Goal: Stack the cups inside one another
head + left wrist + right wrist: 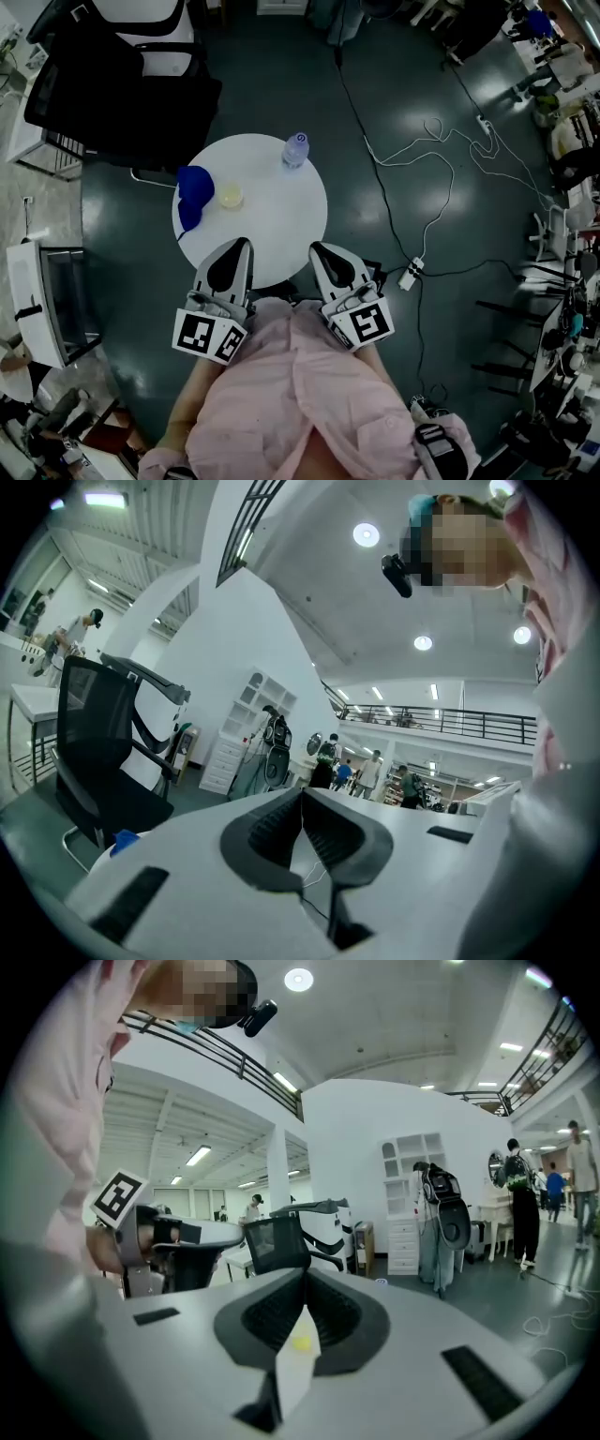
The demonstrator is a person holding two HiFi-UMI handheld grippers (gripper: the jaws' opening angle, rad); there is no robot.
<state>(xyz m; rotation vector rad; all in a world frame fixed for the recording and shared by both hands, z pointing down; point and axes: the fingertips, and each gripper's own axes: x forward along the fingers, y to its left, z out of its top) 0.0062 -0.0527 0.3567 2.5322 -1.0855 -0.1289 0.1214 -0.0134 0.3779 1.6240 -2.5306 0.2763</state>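
In the head view a round white table (281, 220) carries a blue cup or nested blue cups (193, 195) at its left edge and a small pale yellow cup (230, 196) just right of it. My left gripper (241, 247) and right gripper (320, 251) hover side by side over the table's near edge, close to my chest and well short of the cups. Both are shut with nothing in them. In the left gripper view the left gripper (302, 795) has its jaws meeting, and a bit of the blue cup (122, 839) shows low at the left. In the right gripper view the yellow cup (302, 1342) shows behind the shut right gripper (305, 1279).
A clear plastic bottle (295, 150) stands at the table's far edge. A black office chair (112, 84) is behind the table to the left. White cables (427, 178) and a power strip (410, 274) lie on the floor to the right. A white cabinet (42, 300) stands at the left.
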